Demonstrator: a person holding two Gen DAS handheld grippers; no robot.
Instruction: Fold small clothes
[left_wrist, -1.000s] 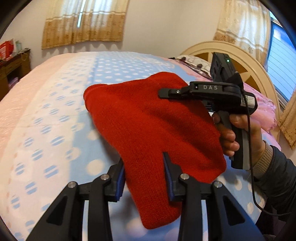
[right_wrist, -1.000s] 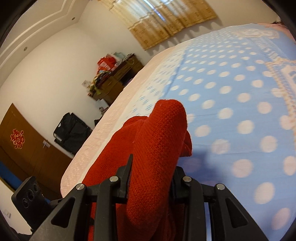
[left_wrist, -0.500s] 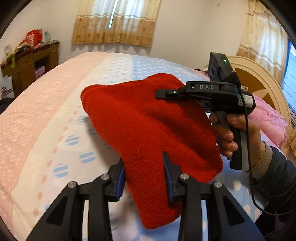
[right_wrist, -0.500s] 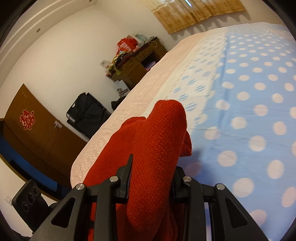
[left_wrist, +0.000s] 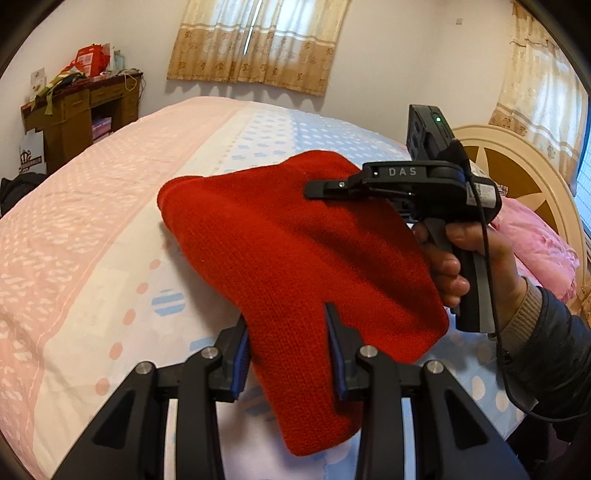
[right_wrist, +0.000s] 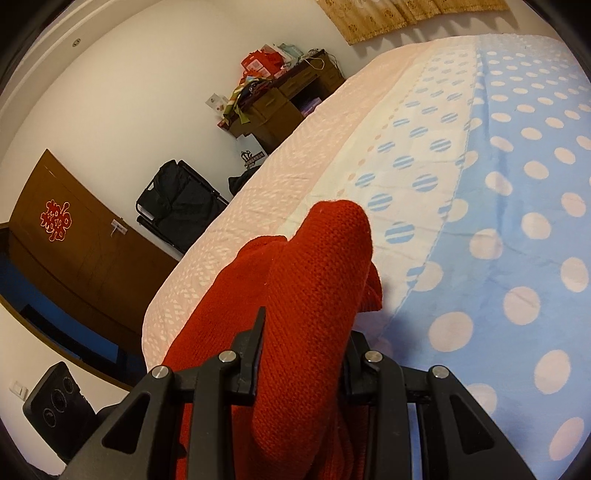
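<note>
A red knitted garment (left_wrist: 295, 251) hangs stretched above the bed, held by both grippers. My left gripper (left_wrist: 288, 332) is shut on its near edge, with knit bunched between the blue pads. In the left wrist view my right gripper (left_wrist: 321, 190) clamps the far right edge, with a hand (left_wrist: 469, 258) on its handle. The right wrist view shows that same gripper (right_wrist: 303, 332) shut on a thick fold of the red knit (right_wrist: 314, 280). A loose corner droops below the left fingers.
The bed (left_wrist: 92, 229) has a pink and blue dotted cover (right_wrist: 517, 221). A cream headboard (left_wrist: 517, 166) and pink pillow (left_wrist: 535, 247) lie at the right. A brown desk (left_wrist: 74, 122) with clutter, a black bag (right_wrist: 177, 206) and a brown wardrobe (right_wrist: 74, 251) stand beyond the bed's edge.
Both grippers have carried the red garment sideways toward the pink edge of the bed, and the views have swung that way. Both grips are unchanged.
</note>
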